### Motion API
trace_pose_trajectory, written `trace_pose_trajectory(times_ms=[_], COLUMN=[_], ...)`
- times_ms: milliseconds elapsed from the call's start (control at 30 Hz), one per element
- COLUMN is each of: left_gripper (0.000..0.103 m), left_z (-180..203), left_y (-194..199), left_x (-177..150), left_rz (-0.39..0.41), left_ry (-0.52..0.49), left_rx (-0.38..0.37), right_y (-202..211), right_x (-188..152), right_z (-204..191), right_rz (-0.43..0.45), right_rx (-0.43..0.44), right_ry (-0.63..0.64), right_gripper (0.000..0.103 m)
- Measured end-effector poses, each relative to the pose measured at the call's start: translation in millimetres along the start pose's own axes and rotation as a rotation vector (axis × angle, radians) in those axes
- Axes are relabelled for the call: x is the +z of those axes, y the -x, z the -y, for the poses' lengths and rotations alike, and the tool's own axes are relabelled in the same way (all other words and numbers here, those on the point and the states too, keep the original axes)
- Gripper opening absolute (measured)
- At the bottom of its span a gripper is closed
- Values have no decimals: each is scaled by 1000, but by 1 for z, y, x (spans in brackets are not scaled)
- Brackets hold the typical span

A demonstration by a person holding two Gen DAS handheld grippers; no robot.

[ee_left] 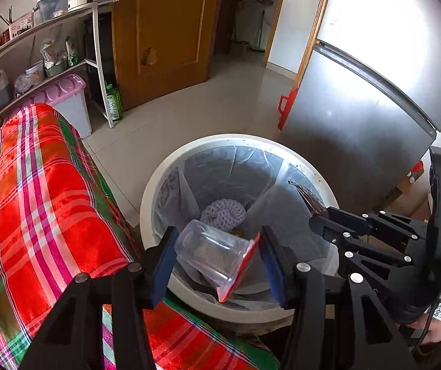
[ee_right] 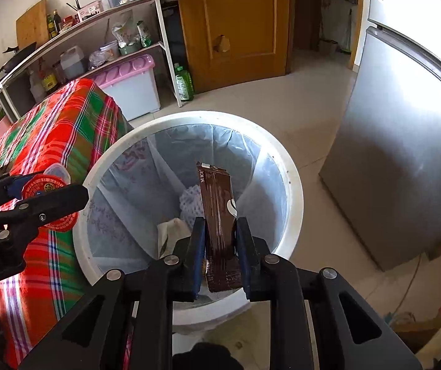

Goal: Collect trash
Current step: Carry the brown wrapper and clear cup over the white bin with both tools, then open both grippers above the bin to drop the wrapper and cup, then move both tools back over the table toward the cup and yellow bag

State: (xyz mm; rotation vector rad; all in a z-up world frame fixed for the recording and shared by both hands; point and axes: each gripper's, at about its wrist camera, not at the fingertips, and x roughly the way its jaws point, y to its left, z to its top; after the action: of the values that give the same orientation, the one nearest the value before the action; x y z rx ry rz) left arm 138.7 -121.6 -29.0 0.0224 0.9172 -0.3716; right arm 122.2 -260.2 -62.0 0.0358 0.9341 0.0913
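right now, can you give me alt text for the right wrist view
The right gripper pinches a flat dark brown wrapper upright over a round white trash bin lined with a clear plastic bag. At left, the left gripper holds a red-lidded clear plastic cup beside a red and green plaid tablecloth.
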Motion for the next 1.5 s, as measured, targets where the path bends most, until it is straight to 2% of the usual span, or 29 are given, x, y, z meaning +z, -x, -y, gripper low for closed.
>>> trace_pose_trajectory(times_ms=[33,67,133,300,633,1100,1400,1500], left_gripper=[65,68,68,69,74,77,79,80], left_z=[-1,-2,-3,-7,-20,-81,-133,-147], left_y=[-1,-1,-1,4,39,112,156,167], left_x=[0,-1,-1,-1,-9,-43,-80,-94], left_rz=[-1,-2,-1,4,69,183,234,246], left_ry=[4,8,12,20,35,167,259,264], left_rx=[3,9,14,21,44,119,271,352], right_y=[-1,-3,-4,-2,25,65,69,69], right_x=[0,0,-2,-3,-2,2,1,0], right_z=[1,1,2,2,-13,-78,-141,-164], right_rz=[-2,-5,-7,0,63,173,185,183], right_rx=[3,5,4,1,17,123,216,250], right_ry=[-2,-4,-10,-21,-7,57,133,158], right_gripper=[27,38,49,49,49,50,51,51])
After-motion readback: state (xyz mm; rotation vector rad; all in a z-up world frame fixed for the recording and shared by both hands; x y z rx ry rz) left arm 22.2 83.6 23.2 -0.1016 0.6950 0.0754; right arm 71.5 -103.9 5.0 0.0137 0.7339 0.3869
